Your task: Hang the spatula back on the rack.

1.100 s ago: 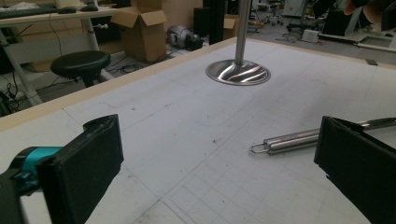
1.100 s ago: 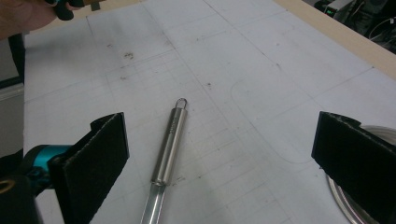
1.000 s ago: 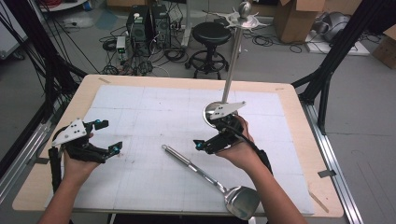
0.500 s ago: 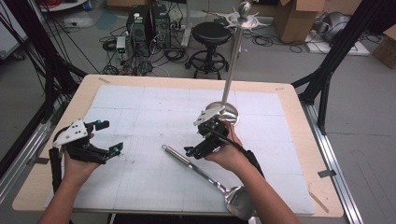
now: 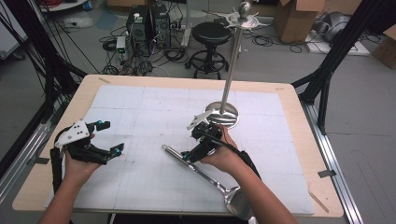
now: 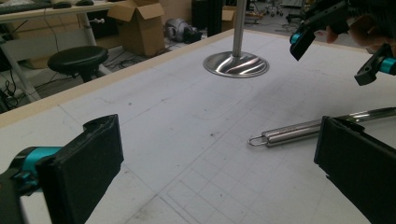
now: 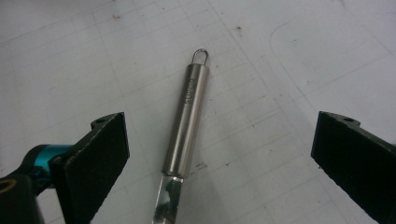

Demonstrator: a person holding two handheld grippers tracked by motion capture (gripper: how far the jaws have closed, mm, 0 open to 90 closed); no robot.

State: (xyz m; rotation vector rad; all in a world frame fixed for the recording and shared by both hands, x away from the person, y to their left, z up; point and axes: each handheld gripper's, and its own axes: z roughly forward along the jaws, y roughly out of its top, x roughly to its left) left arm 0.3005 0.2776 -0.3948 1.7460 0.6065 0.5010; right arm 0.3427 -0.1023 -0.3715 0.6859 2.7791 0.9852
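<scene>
A steel ladle (image 5: 208, 177) lies slantwise on the white mat, its hanging loop toward the table's middle. Its bowl (image 5: 239, 204) sits at the front edge, partly under the person's right forearm. My right gripper (image 5: 190, 146) hovers open right over the handle's (image 7: 188, 119) loop end, one jaw on each side and neither touching. At the left of the table my left gripper (image 5: 111, 136) is held open with nothing in it. From there it looks across at the ladle handle (image 6: 299, 131) and the other gripper (image 6: 340, 46).
A steel stand with a round base (image 5: 222, 115) and a tall pole (image 5: 232, 60) rises just behind my right gripper; the same base (image 6: 236, 64) appears in the left gripper view. The white gridded mat (image 5: 140, 112) covers the wooden table (image 5: 299, 116). A stool (image 5: 212, 35) and boxes are on the floor beyond.
My right gripper has moved left and toward the front, away from the stand's base and down over the ladle's handle. The left gripper has stayed put.
</scene>
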